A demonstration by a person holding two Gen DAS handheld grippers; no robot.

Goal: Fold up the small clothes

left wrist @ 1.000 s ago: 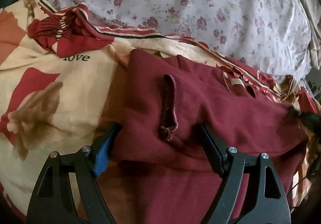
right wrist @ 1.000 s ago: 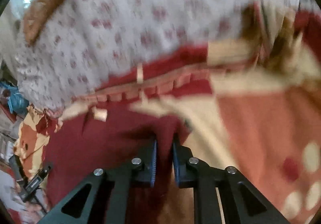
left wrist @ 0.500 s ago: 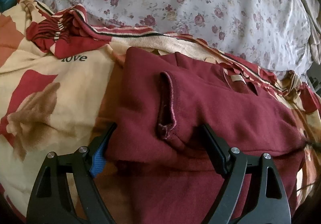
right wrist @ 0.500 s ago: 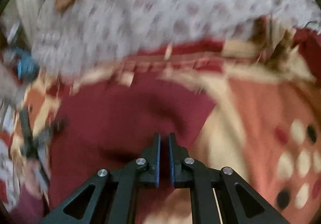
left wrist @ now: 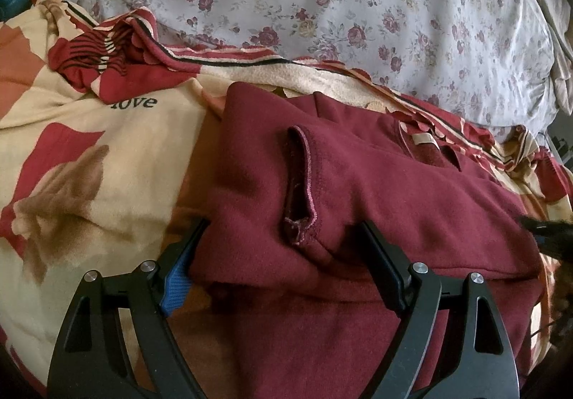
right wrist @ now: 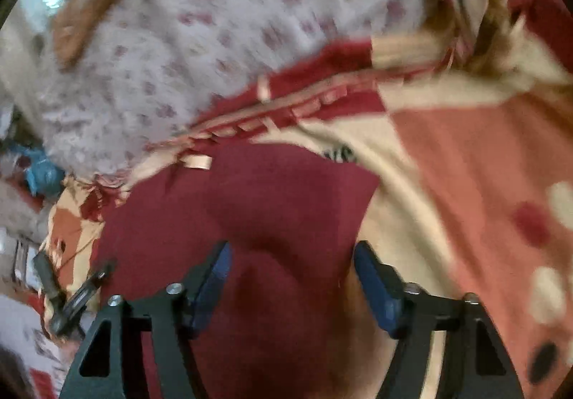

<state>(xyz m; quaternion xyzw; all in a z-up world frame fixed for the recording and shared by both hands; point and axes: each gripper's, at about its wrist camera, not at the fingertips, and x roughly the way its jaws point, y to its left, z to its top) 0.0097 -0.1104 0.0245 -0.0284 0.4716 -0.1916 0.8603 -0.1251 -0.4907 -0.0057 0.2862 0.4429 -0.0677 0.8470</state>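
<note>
Garment: a dark maroon knit sweater (left wrist: 376, 191) lies on a cream, red and orange printed fleece blanket (left wrist: 107, 155) that covers the bed; it fills the centre and lower right of the left wrist view and the lower centre of the right wrist view (right wrist: 258, 220).
Long axis: in the left wrist view the sweater runs from the lower left toward the right edge of the frame, its folded top layer ending in a straight edge low in the picture.
Which way it points: the neckline with a pale cream label (left wrist: 424, 139) sits toward the upper right of the sweater, facing the top of the frame; a sleeve cuff with a pinkish stitched hem (left wrist: 304, 184) lies on top near the centre, its opening running up and down the frame.
Left gripper (left wrist: 283, 241): jaws spread wide, one finger on each side of the folded sleeve area; the cloth lies between them without being pinched.
Right gripper (right wrist: 292, 256): jaws spread apart over the maroon cloth at the bottom of its frame, nothing clamped; this view is motion-blurred.
Behind: a white quilt with small dark red flowers (left wrist: 322, 5) fills the top of both views, and the blanket's striped border runs between it and the sweater.
Right edge, left wrist view: a dark blurred shape, too unclear to name.
</note>
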